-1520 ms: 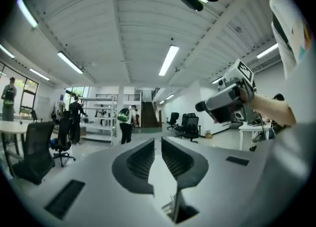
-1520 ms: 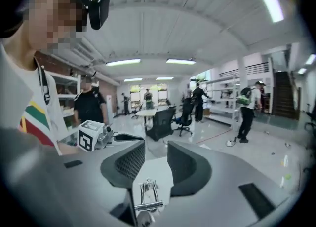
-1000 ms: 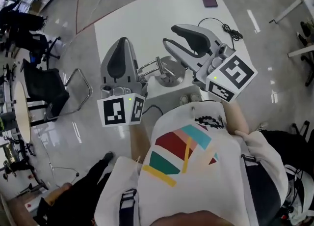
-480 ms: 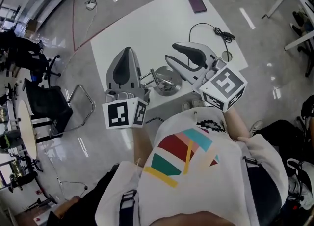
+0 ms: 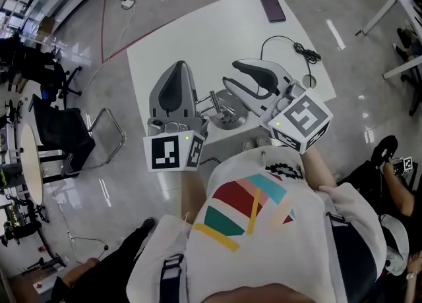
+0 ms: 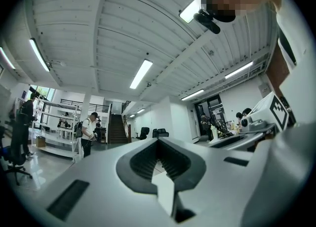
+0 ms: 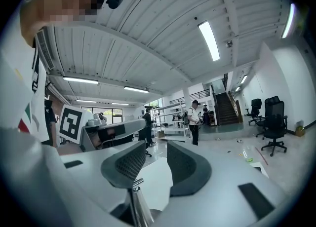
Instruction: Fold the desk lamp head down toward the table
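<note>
A metal desk lamp point(image 5: 226, 118) with a round base stands on the white table point(image 5: 198, 38), and its thin arm point(image 5: 213, 100) rises between my two grippers. To its left, my left gripper point(image 5: 177, 67) is shut, its dark pads meeting in a V point(image 6: 159, 144). I can see nothing gripped in them. Right of the lamp, my right gripper point(image 5: 229, 75) is open with a gap between its pads point(image 7: 157, 159). The lamp's metal rod point(image 7: 136, 202) shows low by the left-hand pad, and neither pad presses on it. The lamp head is hidden.
A dark phone point(image 5: 271, 7) lies at the table's far corner. A black cable point(image 5: 298, 47) curls behind the right gripper. A black chair point(image 5: 66, 130) stands left of the table. People stand or sit on the floor around it.
Both grippers have drifted a little closer to the lamp, the left one sliding right toward its arm. The head view has shifted slightly.
</note>
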`<control>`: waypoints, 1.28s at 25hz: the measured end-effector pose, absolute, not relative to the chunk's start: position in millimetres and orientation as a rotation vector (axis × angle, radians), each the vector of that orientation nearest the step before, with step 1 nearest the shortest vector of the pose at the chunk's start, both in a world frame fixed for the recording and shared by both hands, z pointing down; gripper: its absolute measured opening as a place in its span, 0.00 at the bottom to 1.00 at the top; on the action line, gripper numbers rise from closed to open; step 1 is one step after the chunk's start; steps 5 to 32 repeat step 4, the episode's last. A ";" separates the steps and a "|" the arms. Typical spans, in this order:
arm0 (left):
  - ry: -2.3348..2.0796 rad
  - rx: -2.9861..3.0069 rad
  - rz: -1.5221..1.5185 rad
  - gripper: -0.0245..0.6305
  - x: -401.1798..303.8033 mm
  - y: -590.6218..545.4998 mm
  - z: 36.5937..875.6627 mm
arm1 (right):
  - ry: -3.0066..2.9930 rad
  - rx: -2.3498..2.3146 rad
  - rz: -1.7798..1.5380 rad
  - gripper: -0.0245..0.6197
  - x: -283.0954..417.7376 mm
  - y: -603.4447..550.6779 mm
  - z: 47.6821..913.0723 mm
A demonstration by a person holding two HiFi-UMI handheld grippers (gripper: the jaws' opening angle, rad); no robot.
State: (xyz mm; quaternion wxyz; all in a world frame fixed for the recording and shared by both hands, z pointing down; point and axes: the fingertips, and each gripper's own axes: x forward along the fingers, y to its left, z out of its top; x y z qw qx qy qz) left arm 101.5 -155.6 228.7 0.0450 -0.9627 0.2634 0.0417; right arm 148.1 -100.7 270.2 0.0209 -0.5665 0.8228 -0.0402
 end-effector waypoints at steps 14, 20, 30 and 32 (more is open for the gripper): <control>0.820 -2.936 0.142 0.11 97.6 -157.6 220.9 | 2.555 -1.765 -0.123 0.26 147.2 -103.7 264.4; 0.820 -2.936 0.142 0.11 97.6 -157.6 220.9 | 2.555 -1.765 -0.123 0.26 147.2 -103.7 264.4; 0.820 -2.936 0.142 0.11 97.6 -157.6 220.9 | 2.555 -1.765 -0.123 0.26 147.2 -103.7 264.4; 0.820 -2.936 0.142 0.11 97.6 -157.6 220.9 | 2.555 -1.765 -0.123 0.26 147.2 -103.7 264.4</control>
